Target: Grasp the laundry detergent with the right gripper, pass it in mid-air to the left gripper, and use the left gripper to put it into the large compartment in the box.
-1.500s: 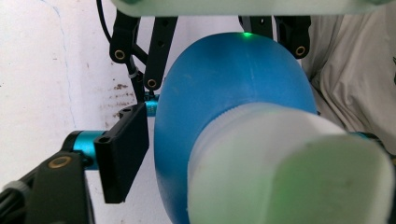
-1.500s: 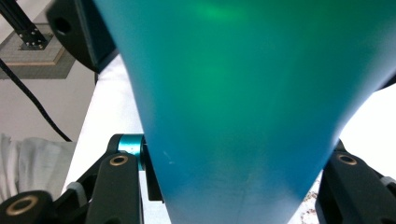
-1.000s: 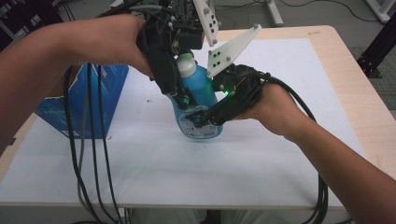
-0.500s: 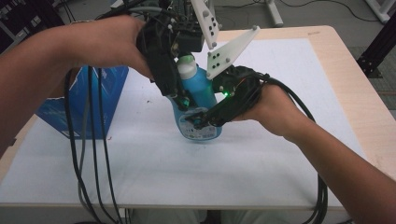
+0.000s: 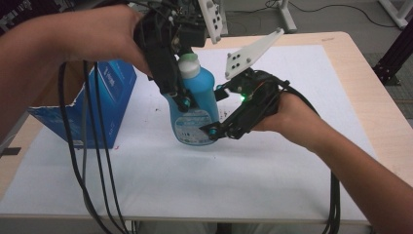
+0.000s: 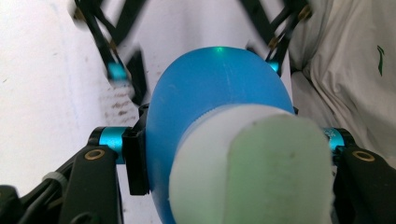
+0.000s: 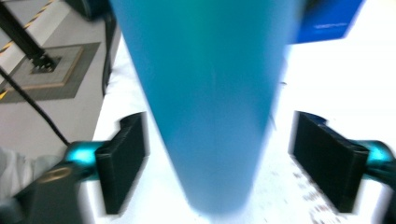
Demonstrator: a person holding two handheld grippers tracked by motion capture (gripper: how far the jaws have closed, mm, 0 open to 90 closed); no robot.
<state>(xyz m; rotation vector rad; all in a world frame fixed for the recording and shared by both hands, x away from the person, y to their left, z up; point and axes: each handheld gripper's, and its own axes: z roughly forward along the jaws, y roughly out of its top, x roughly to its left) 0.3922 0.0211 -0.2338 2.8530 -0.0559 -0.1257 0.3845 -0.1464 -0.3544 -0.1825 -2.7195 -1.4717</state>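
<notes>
a white-covered table (image 5: 272,195) is seen under everything, with a blue box (image 5: 104,100) sat off to the far side of the left gripper (image 5: 178,95). the blue bottle (image 5: 197,105) is held upright between both tools. it's pinched near the neck from above by the left gripper, pads pressed on both sides. the right gripper (image 5: 214,131) is kept spread, its jaws either side of the bottle's base but apart from it. looks like a handover, so a squeeze low down is probably needed next.
</notes>
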